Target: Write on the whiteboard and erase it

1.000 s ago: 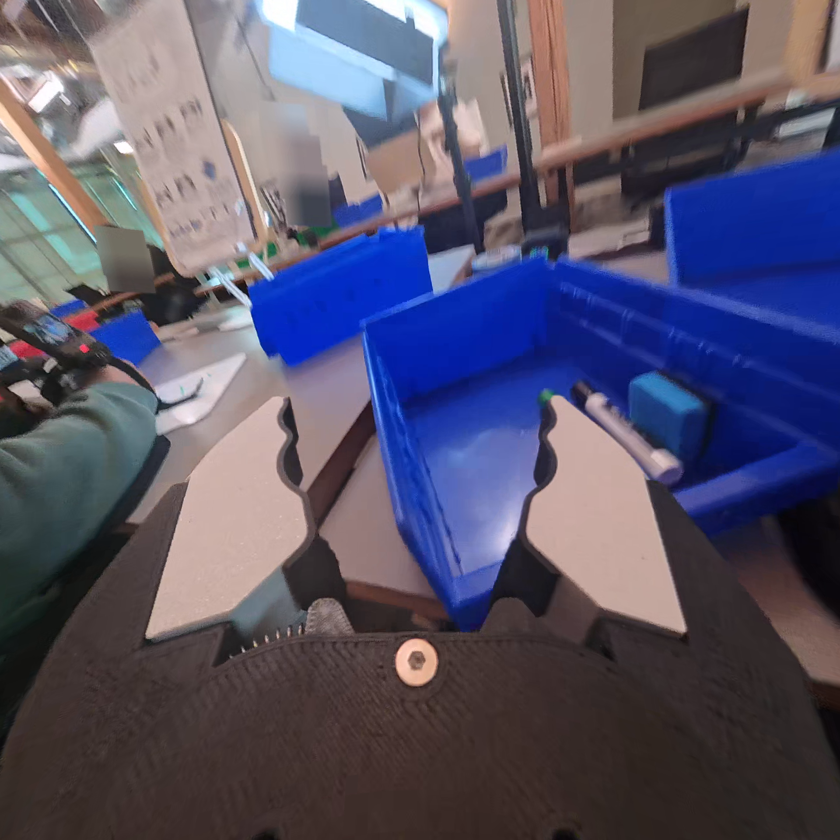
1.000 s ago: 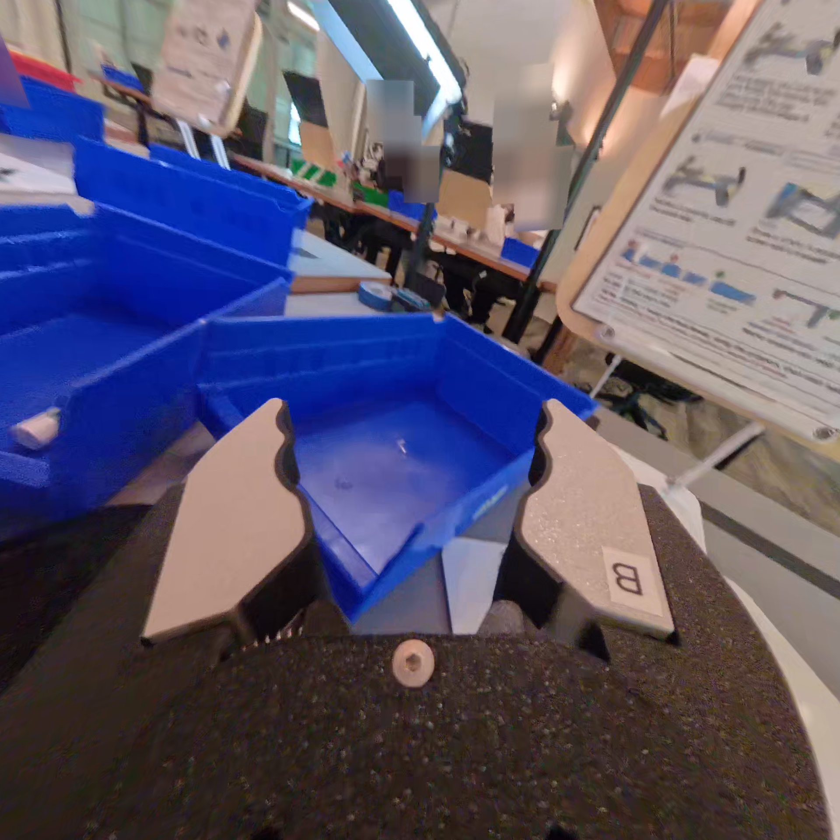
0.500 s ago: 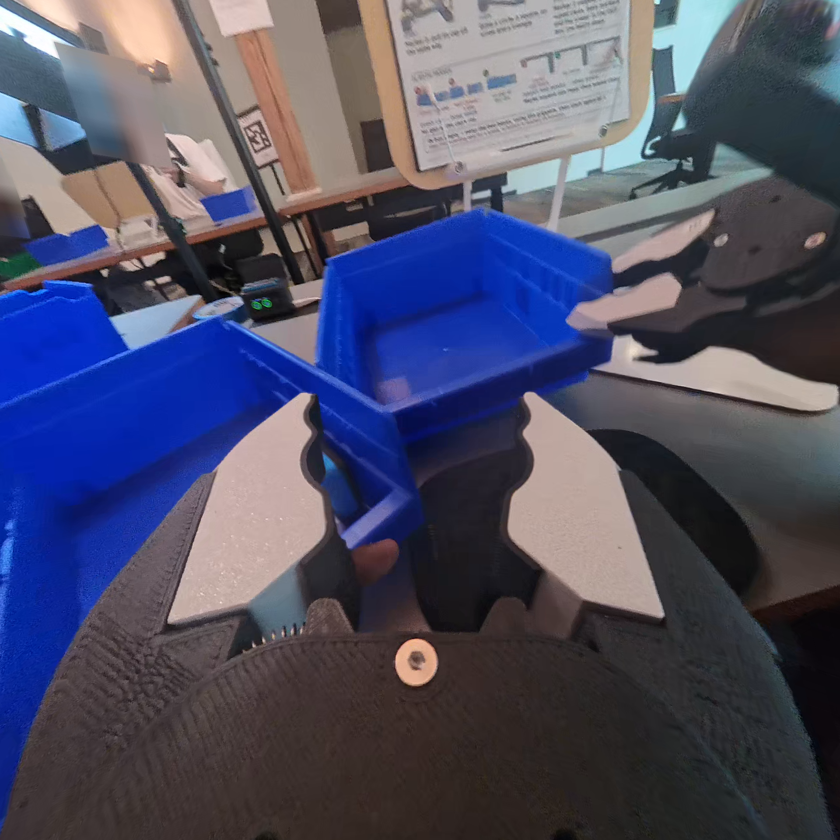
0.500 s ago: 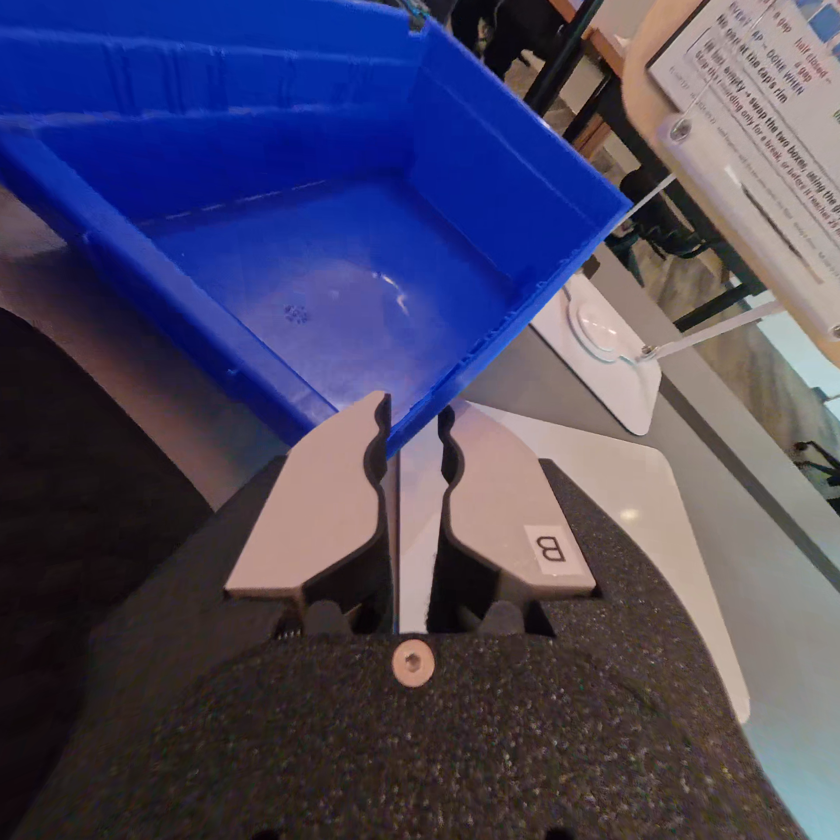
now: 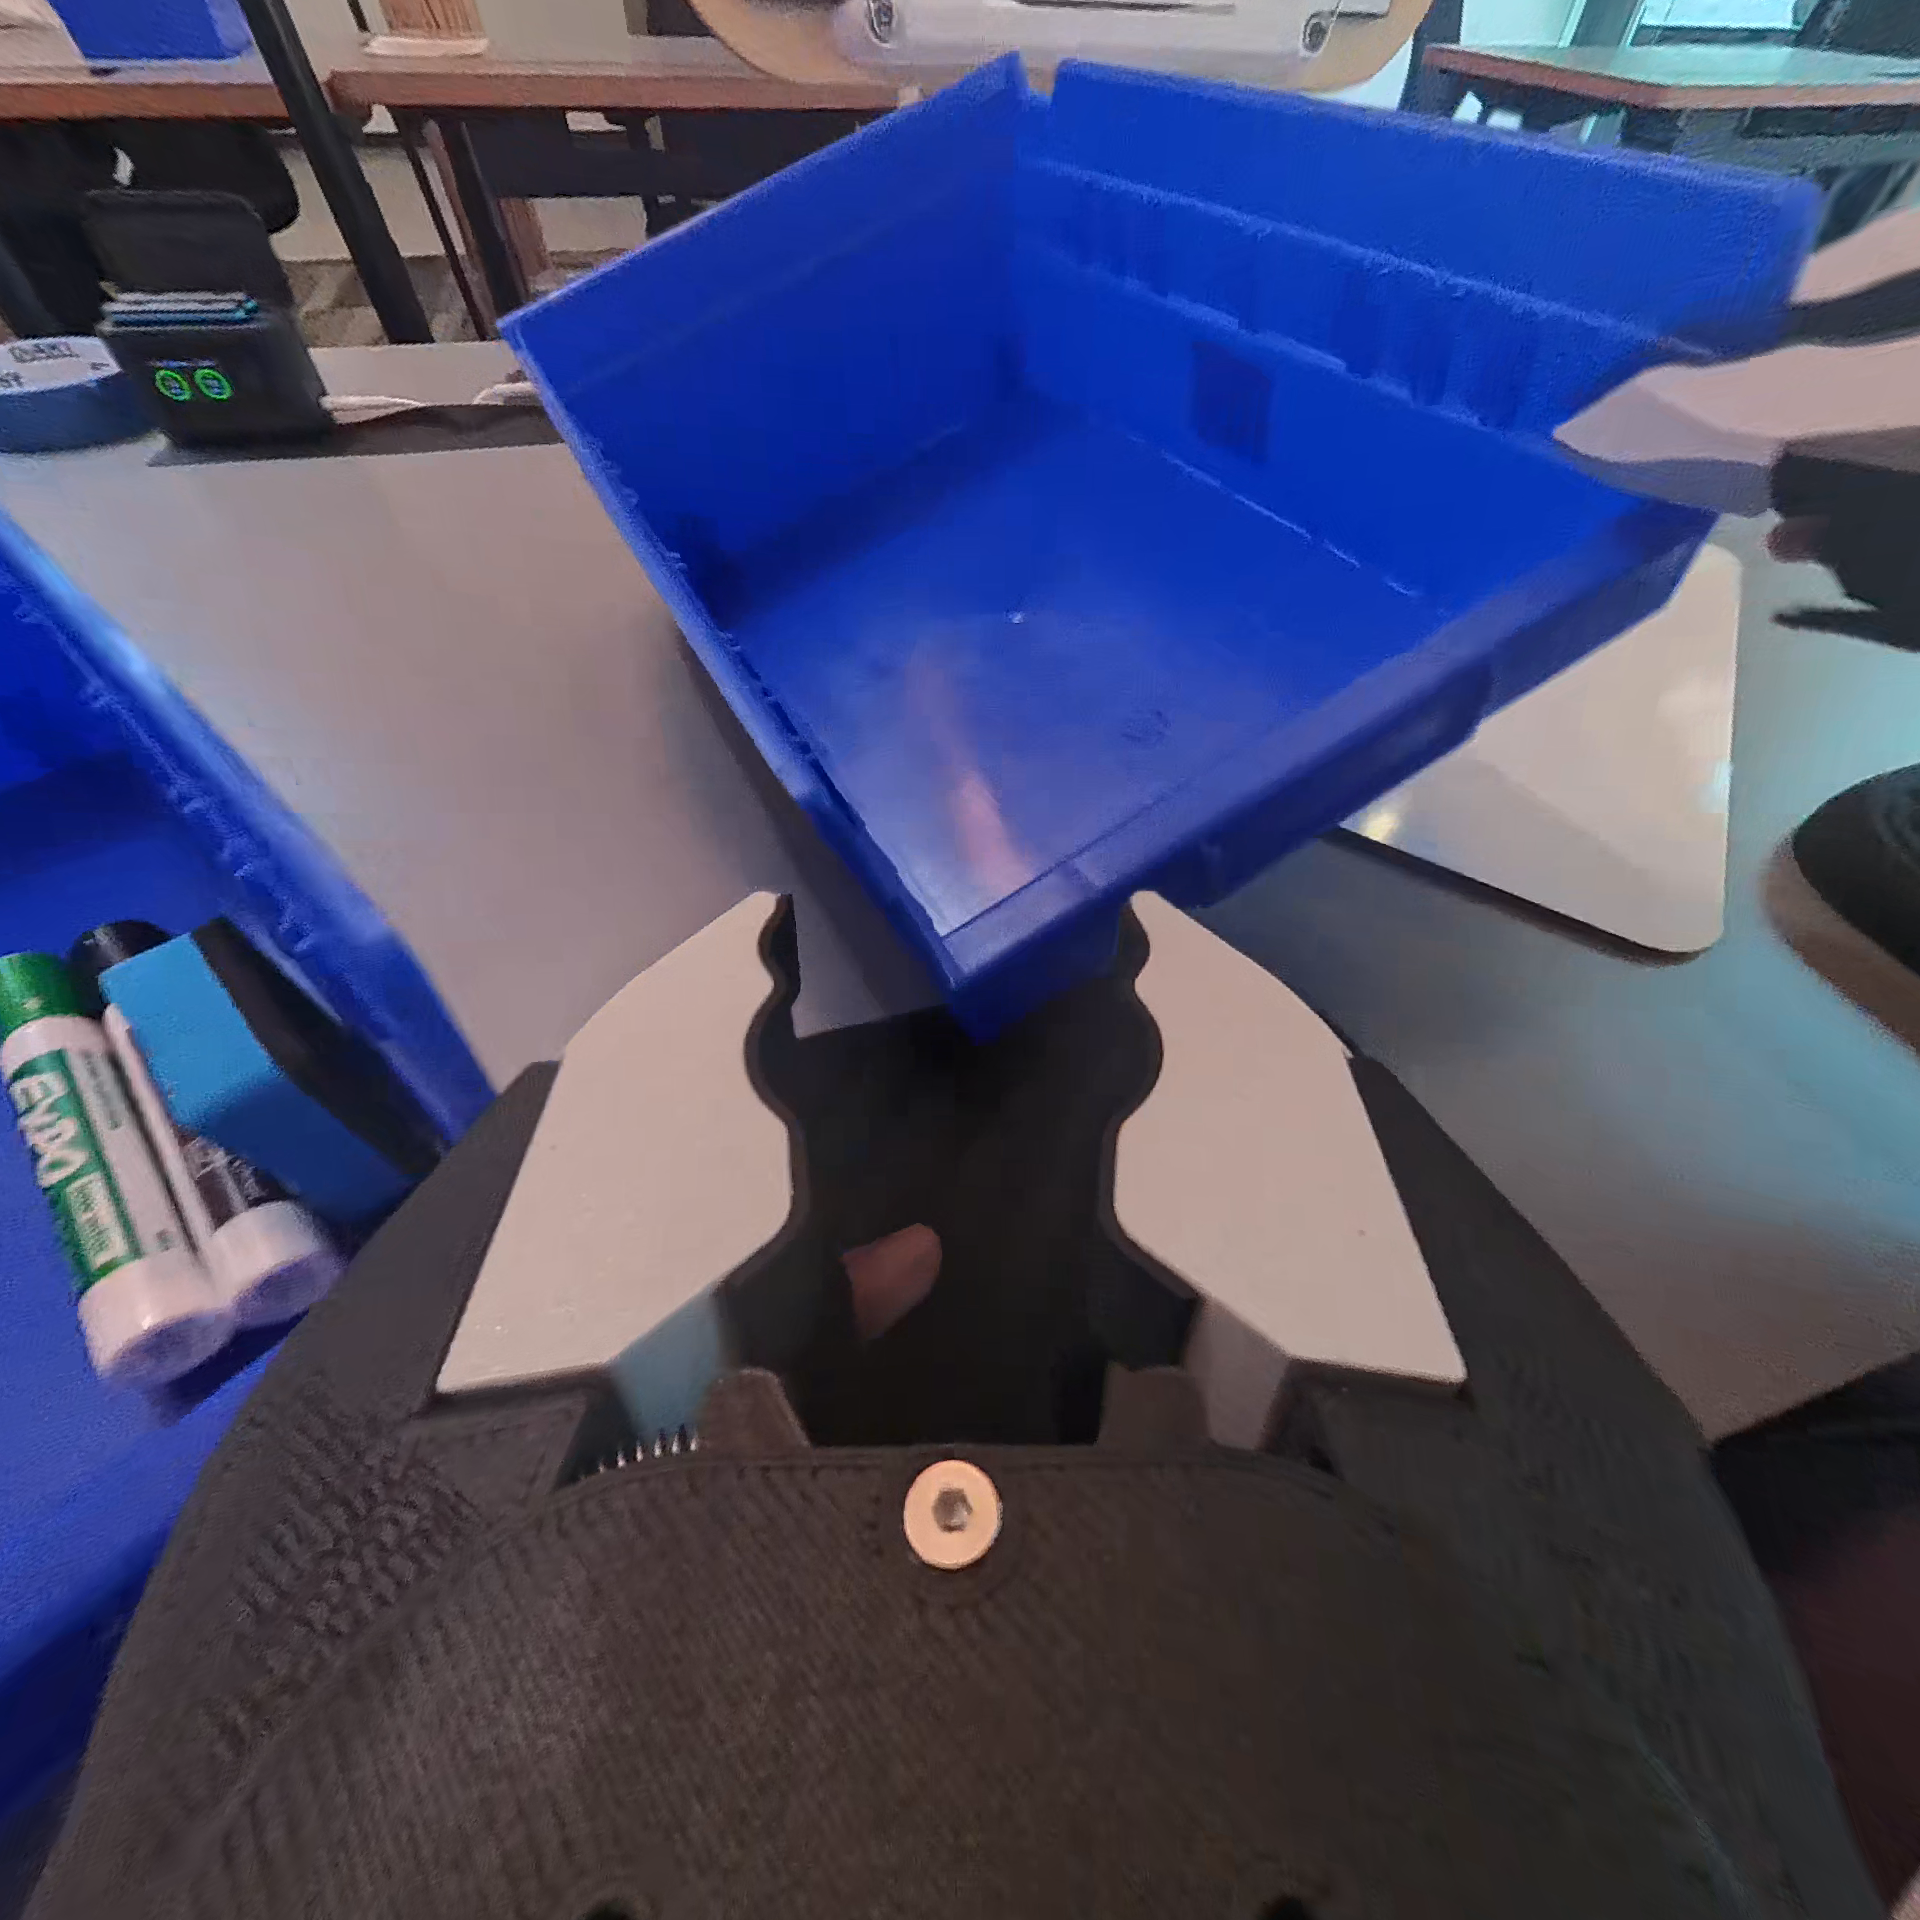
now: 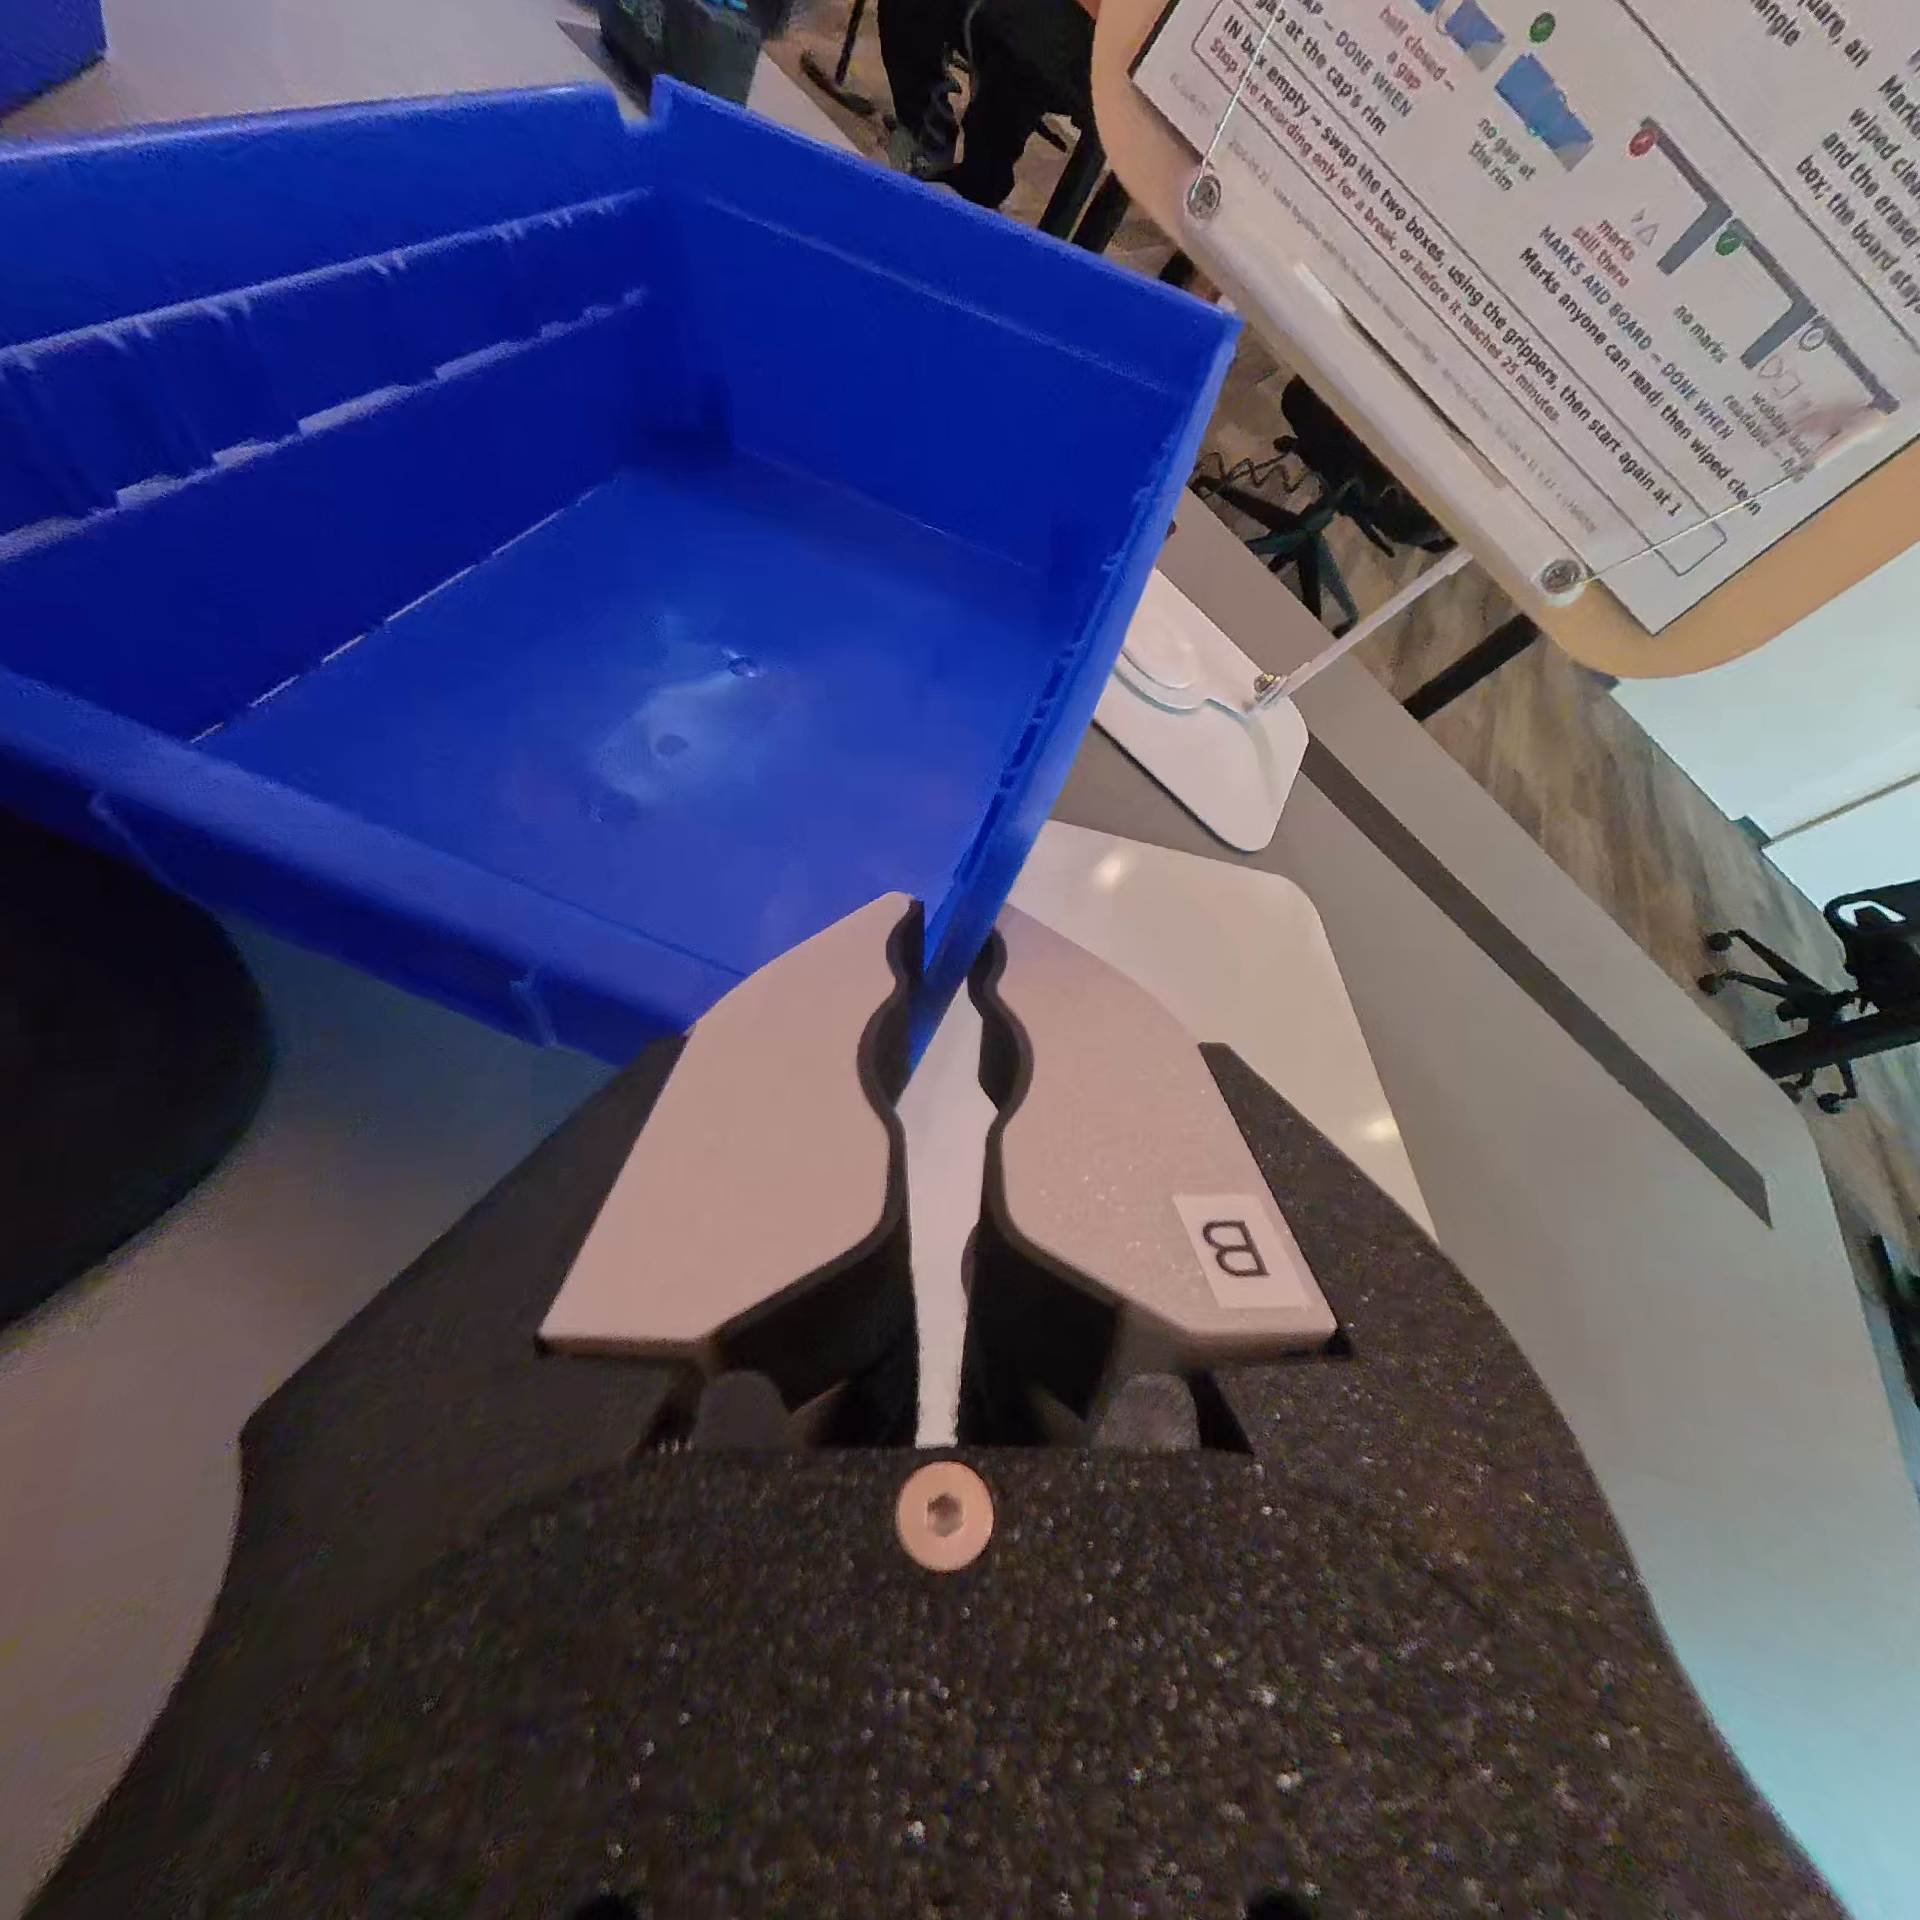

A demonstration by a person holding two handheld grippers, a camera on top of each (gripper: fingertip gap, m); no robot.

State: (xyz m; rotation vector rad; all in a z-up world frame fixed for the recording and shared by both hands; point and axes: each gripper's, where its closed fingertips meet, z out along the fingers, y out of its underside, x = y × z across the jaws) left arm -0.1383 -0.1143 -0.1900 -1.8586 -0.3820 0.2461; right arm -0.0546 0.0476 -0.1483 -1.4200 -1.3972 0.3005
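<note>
On the grey tabletop (image 5: 436,665), left wrist view:

- Left tongs (image 5: 956,925): jaws set fairly wide, holding nothing. The near corner of the empty blue bin (image 5: 1039,623) sits between the fingertips. Whether the right-hand finger touches it cannot be told.
- Right tongs (image 6: 945,935): jaws narrow, pinched on the wall of the empty blue bin (image 6: 582,665) at its near right corner. They also show in the left view at 2 o'clock, on the bin's far corner.
- Whiteboard (image 5: 1558,790): white, lying flat at 2 o'clock from the left tongs and partly under the empty bin. In the right view the whiteboard (image 6: 1195,987) lies at 1 o'clock, just beyond the fingertips. No marks are visible on the exposed part.
- Second blue bin (image 5: 312,935): at 9 o'clock from the left tongs, holding the writing kit.
- Green-capped marker (image 5: 62,1143) and black-capped marker (image 5: 177,1174): side by side, touching, long axes running roughly 11 to 5 o'clock, caps at the far end.
- Eraser (image 5: 208,1060): light blue block, just beside the markers at their 3 o'clock.

Judgement: the bin probably has to come off the board first. The markers lie nearer the left tongs, which would need to swing to 9 o'clock and close across the barrel.
</note>
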